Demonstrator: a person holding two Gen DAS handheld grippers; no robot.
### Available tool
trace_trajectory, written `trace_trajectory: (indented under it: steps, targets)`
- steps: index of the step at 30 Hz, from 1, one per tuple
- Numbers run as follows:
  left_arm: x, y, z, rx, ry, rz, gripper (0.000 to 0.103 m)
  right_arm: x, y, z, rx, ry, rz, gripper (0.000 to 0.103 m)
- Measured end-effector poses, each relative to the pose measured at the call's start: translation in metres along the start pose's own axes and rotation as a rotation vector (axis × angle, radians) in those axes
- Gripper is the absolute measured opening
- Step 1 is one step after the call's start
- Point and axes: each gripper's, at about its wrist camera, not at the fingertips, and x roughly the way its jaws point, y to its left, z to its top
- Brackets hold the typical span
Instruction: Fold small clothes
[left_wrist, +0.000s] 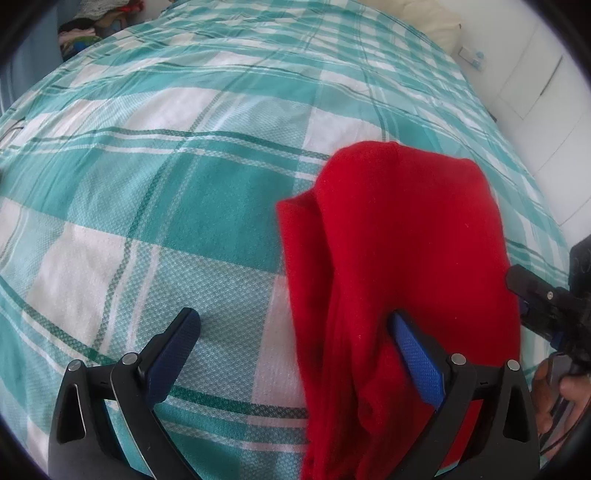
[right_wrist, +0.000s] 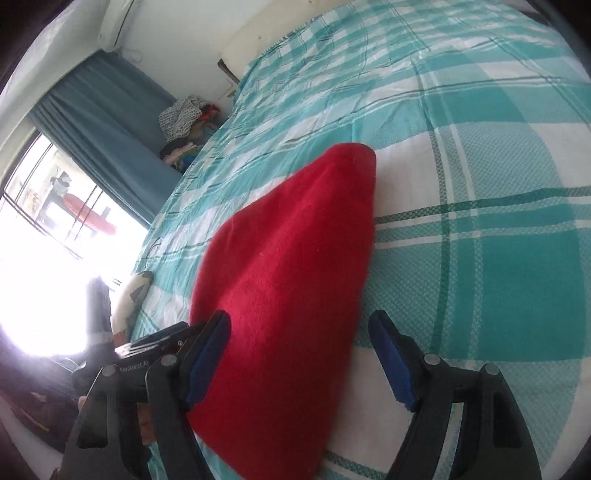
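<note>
A red garment (left_wrist: 399, 240) lies folded into a narrow shape on the teal and white checked bedspread (left_wrist: 184, 184). My left gripper (left_wrist: 293, 315) is open wide just above it. Its right finger (left_wrist: 417, 354) hangs over the cloth and its left finger (left_wrist: 173, 350) is over bare bedspread. In the right wrist view the red garment (right_wrist: 288, 258) runs away from the camera between the fingers of my right gripper (right_wrist: 299, 317), which is open. The pads do not press on the cloth. Each gripper appears at the edge of the other's view, my right gripper (left_wrist: 535, 302) being at the garment's right edge.
A pile of clothes (right_wrist: 184, 125) sits by the bed's far corner next to a blue curtain (right_wrist: 103, 140) and a bright window. A pillow (left_wrist: 424, 22) lies at the head of the bed. A patterned cushion (right_wrist: 133, 295) rests at the bed's edge. White cupboard doors (left_wrist: 535, 81) stand to the right.
</note>
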Motion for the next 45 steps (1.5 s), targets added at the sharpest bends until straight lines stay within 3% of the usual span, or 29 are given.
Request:
trace_trajectory:
  steps: [3, 5, 6, 9, 11, 18, 21, 23, 24, 25, 26, 27, 28, 32, 35, 37, 40, 45]
  targets:
    - [0.006, -0.005, 0.003, 0.021, 0.014, -0.065, 0.098, 0.021, 0.001, 0.004, 0.016, 0.003, -0.016, 0.073]
    - [0.010, -0.010, 0.003, 0.034, 0.020, -0.129, 0.052, 0.028, 0.018, 0.002, -0.088, 0.011, -0.112, 0.057]
    - [0.012, -0.011, 0.003, 0.019, 0.035, -0.181, 0.024, 0.031, 0.030, 0.000, -0.173, 0.013, -0.189, 0.042]
    - [0.005, -0.016, 0.001, 0.023, 0.001, -0.152, 0.019, 0.036, 0.070, -0.016, -0.441, -0.026, -0.378, 0.031]
    - [-0.006, -0.017, 0.000, 0.022, -0.025, -0.149, 0.017, 0.036, 0.093, -0.026, -0.574, -0.068, -0.451, 0.029]
    - [-0.083, -0.030, 0.022, 0.049, -0.166, -0.195, 0.017, -0.014, 0.142, -0.020, -0.668, -0.226, -0.398, 0.027]
    - [-0.105, -0.043, 0.036, 0.072, -0.203, -0.202, 0.018, -0.041, 0.155, 0.000, -0.655, -0.264, -0.360, 0.027]
    - [-0.104, -0.053, 0.041, 0.090, -0.204, -0.187, 0.024, -0.051, 0.155, 0.015, -0.629, -0.269, -0.345, 0.028]
    - [-0.096, -0.057, 0.041, 0.095, -0.194, -0.159, 0.036, -0.049, 0.151, 0.023, -0.613, -0.248, -0.342, 0.029]
    - [-0.087, -0.059, 0.039, 0.097, -0.182, -0.132, 0.059, -0.047, 0.143, 0.029, -0.592, -0.215, -0.349, 0.034]
    - [-0.077, -0.057, 0.033, 0.094, -0.168, -0.101, 0.070, -0.045, 0.131, 0.032, -0.565, -0.188, -0.359, 0.038]
    - [-0.068, -0.055, 0.025, 0.089, -0.160, -0.061, 0.080, -0.043, 0.117, 0.032, -0.538, -0.160, -0.377, 0.051]
    - [-0.062, -0.051, 0.015, 0.091, -0.159, -0.020, 0.080, -0.043, 0.101, 0.029, -0.513, -0.132, -0.399, 0.063]
    - [-0.066, -0.040, -0.032, 0.133, -0.192, 0.122, 0.081, -0.069, 0.053, -0.010, -0.478, -0.106, -0.487, 0.071]
    - [-0.092, -0.047, -0.061, 0.190, -0.285, 0.214, 0.098, -0.097, 0.036, -0.047, -0.490, -0.109, -0.562, 0.084]
    - [-0.113, -0.055, -0.077, 0.215, -0.356, 0.265, 0.103, -0.116, 0.034, -0.070, -0.495, -0.114, -0.589, 0.087]
    - [-0.142, -0.066, -0.089, 0.213, -0.380, 0.313, 0.103, -0.147, 0.045, -0.099, -0.495, -0.127, -0.595, 0.090]
    - [-0.193, -0.081, -0.113, 0.179, -0.419, 0.306, 0.103, -0.205, 0.079, -0.132, -0.492, -0.184, -0.552, 0.095]
